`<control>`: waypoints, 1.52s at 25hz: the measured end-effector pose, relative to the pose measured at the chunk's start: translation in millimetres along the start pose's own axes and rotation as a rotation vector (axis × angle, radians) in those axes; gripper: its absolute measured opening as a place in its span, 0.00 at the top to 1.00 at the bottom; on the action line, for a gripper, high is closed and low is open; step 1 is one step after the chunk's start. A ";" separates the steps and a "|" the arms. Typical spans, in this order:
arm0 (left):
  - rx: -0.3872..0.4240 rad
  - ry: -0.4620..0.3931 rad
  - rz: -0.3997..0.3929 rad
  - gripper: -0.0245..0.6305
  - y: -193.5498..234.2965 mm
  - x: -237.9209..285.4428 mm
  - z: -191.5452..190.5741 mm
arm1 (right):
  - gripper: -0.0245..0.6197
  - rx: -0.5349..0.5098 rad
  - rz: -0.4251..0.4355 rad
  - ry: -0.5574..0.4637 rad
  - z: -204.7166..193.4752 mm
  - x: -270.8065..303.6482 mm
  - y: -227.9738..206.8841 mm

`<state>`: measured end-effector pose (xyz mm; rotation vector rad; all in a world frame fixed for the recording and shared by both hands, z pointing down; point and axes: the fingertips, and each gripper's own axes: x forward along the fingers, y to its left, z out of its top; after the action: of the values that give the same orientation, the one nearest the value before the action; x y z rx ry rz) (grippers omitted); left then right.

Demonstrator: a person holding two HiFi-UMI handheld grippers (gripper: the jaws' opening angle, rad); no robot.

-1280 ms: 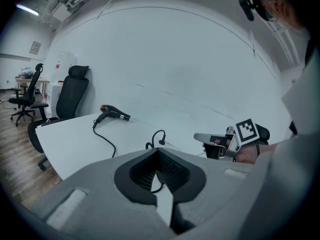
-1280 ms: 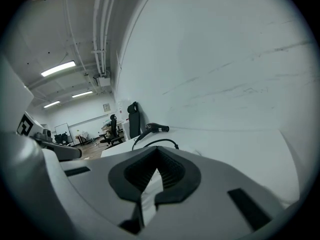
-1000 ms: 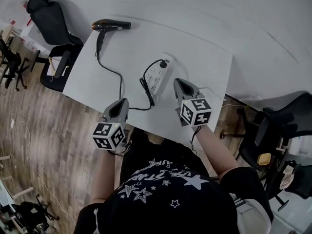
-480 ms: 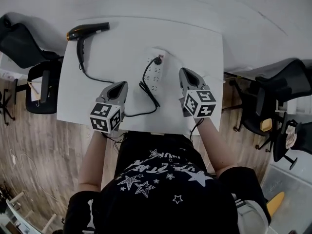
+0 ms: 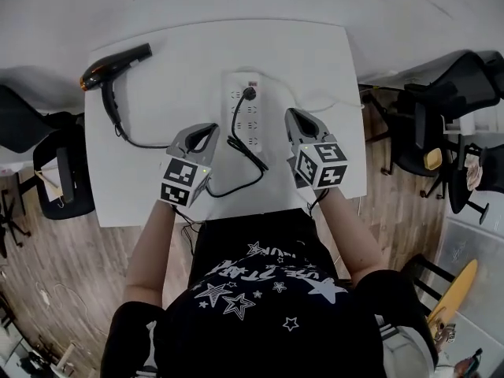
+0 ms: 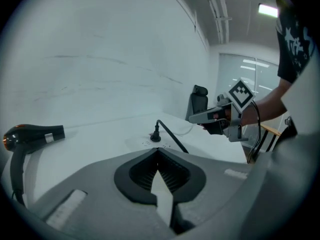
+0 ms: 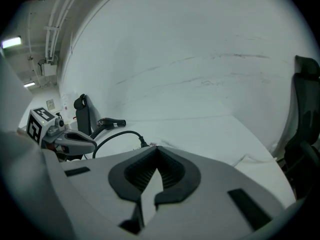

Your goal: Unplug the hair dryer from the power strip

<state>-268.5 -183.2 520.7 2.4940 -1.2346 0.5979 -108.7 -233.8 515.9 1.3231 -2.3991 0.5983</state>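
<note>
A black hair dryer (image 5: 114, 61) lies at the far left of the white table (image 5: 315, 53). Its black cord (image 5: 236, 179) loops along the front to a black plug (image 5: 250, 94) seated in the white power strip (image 5: 246, 120) at mid table. My left gripper (image 5: 209, 130) is shut and empty just left of the strip, and my right gripper (image 5: 292, 116) is shut and empty just right of it. In the left gripper view the plug (image 6: 155, 136) stands ahead of the tips (image 6: 158, 150). The right gripper view shows the plug (image 7: 143, 144) and the hair dryer (image 7: 111, 123).
Black office chairs stand on the wood floor left (image 5: 47, 156) and right (image 5: 441, 109) of the table. The strip's thin white lead (image 5: 335, 105) trails off to the right table edge. A white wall rises behind the table.
The head view has swung, so the table now sits square. Both grippers have moved forward and flank the power strip, the left one closer to it than before.
</note>
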 end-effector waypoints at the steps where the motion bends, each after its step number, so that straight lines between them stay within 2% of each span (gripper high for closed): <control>1: 0.009 0.000 -0.020 0.95 -0.1 4.8 -0.9 | 0.95 -0.001 -0.006 0.006 -1.8 0.4 0.4; 8: 0.058 0.005 -0.203 0.95 -17.8 32.9 -5.7 | 0.95 0.016 -0.038 0.021 -9.1 6.9 3.4; 14: 0.085 -0.027 -0.278 0.95 -22.4 47.9 -0.9 | 0.95 -0.018 0.005 0.057 -11.3 22.2 13.8; 26: 0.055 0.061 -0.282 0.95 -17.9 75.0 -21.0 | 0.95 -0.088 0.080 0.130 -11.7 48.1 15.6; 34: -0.051 0.160 -0.333 0.95 -17.5 80.1 -22.8 | 0.95 -0.232 0.186 0.151 -5.9 66.1 27.5; 38: -0.120 0.179 -0.324 0.95 -15.2 82.0 -22.6 | 0.95 -0.291 0.234 0.170 -8.2 74.9 36.2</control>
<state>-216.9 -220.4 579.1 2.4071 -0.7579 0.6255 -177.2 -265.8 551.6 0.8468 -2.4040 0.3829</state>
